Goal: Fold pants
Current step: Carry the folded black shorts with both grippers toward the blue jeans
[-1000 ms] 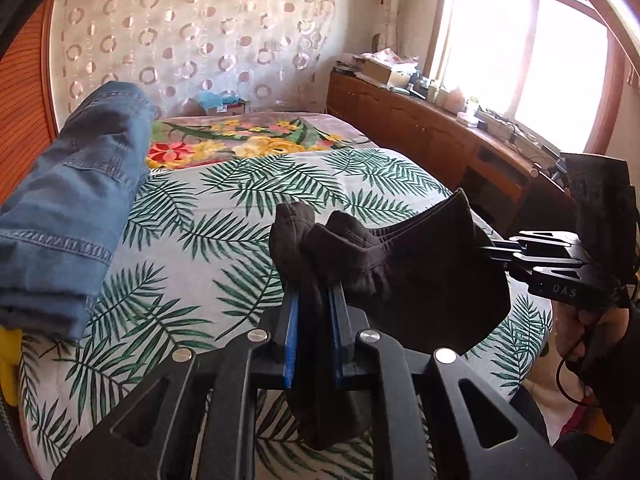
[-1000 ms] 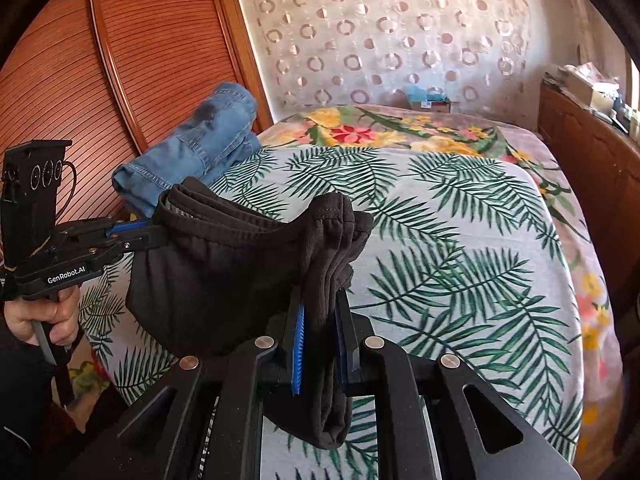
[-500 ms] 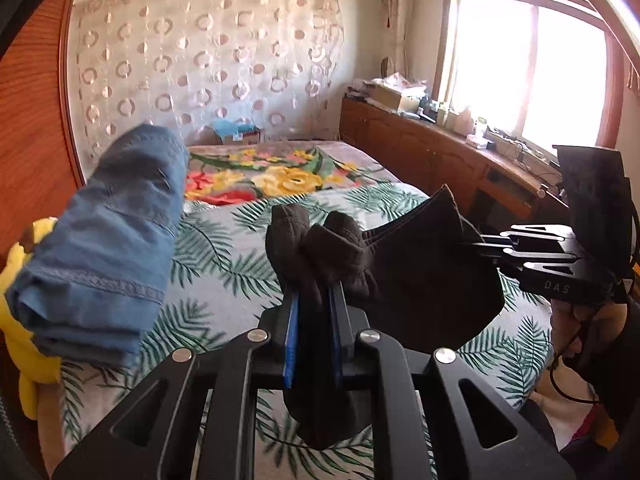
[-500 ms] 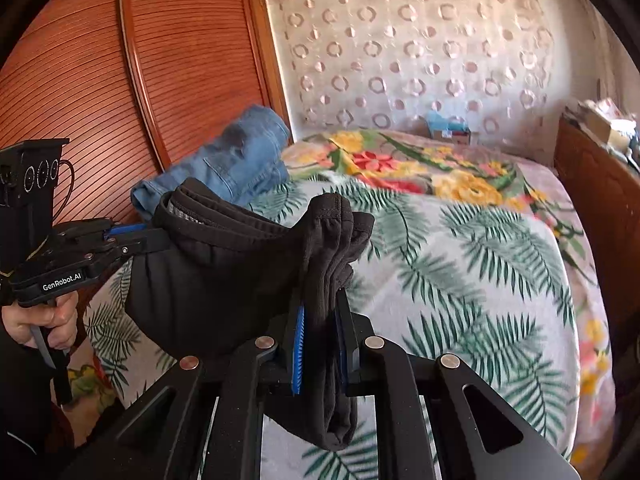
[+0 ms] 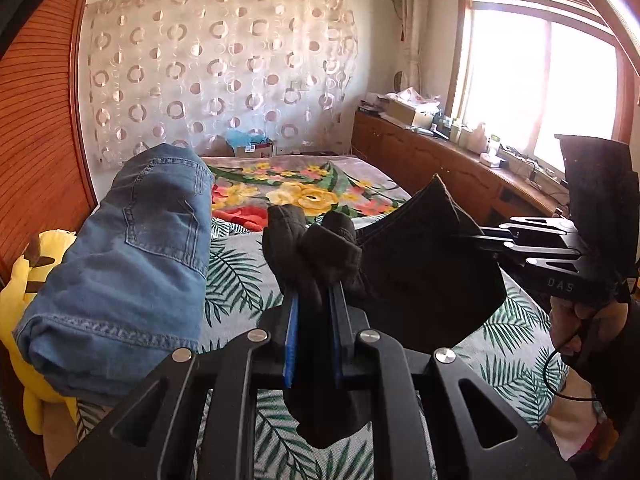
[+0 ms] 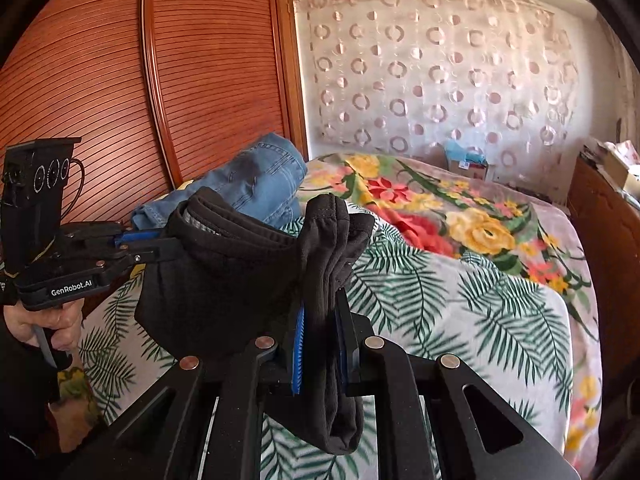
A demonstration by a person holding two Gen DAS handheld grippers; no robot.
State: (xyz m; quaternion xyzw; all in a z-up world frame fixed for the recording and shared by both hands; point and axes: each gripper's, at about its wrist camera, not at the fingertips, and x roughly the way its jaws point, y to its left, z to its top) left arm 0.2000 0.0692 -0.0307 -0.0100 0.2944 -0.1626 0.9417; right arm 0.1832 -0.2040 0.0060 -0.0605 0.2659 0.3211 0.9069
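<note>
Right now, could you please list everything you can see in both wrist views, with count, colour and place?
Black fabric pants: one, black, held off the bed between both grippers.
Folded blue denim jeans: one, blue, bed's left edge.
Yellow plush toy: one, yellow, behind the jeans.
Bed with palm-leaf and floral covers: one, green, white, multicoloured, below the pants.
Small cardboard box: one, brown, at the far end of the bed.
Wooden sideboard: one, brown, cluttered, under the window.
Left gripper: black, blue pads, shut on pants.
Right gripper: black, blue pads, shut on pants.

Folded jeans (image 5: 120,268) and yellow plush toy (image 5: 24,304) block bed's (image 6: 460,292) left edge; leaf-print middle open.
</note>
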